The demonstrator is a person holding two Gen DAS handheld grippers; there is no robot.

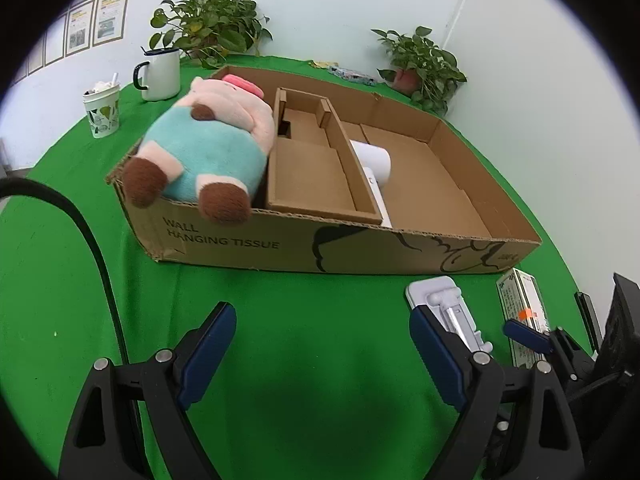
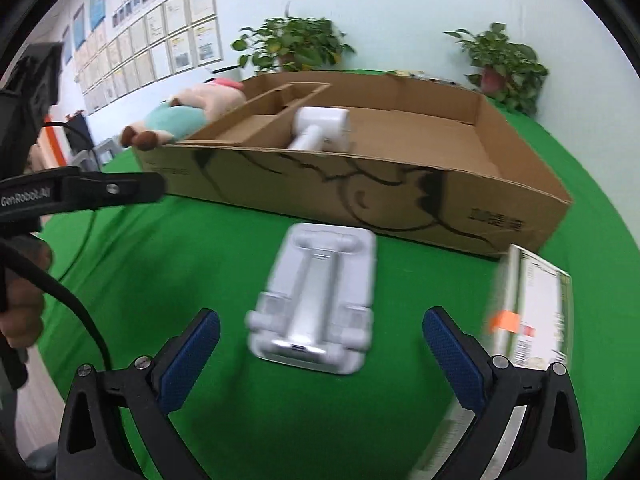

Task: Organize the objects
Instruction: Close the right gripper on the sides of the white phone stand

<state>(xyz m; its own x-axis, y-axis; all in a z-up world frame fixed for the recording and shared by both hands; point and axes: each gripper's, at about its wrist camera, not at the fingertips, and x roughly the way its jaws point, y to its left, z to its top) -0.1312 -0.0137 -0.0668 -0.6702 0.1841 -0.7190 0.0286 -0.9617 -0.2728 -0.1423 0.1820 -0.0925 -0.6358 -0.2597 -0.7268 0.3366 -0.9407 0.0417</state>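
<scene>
Looking about halfway done: the plush toy and a white handheld gadget already sit in the cardboard box, while the phone stand and small carton wait on the green desk. Right gripper and left gripper both have fingers spread, holding nothing.

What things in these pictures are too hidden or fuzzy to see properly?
- Left wrist view: the white phone stand is partly covered by the left gripper's finger.
- Right wrist view: the printed box is motion-blurred and its text is unreadable.
- Both views: the plush toy's face points away.
</scene>
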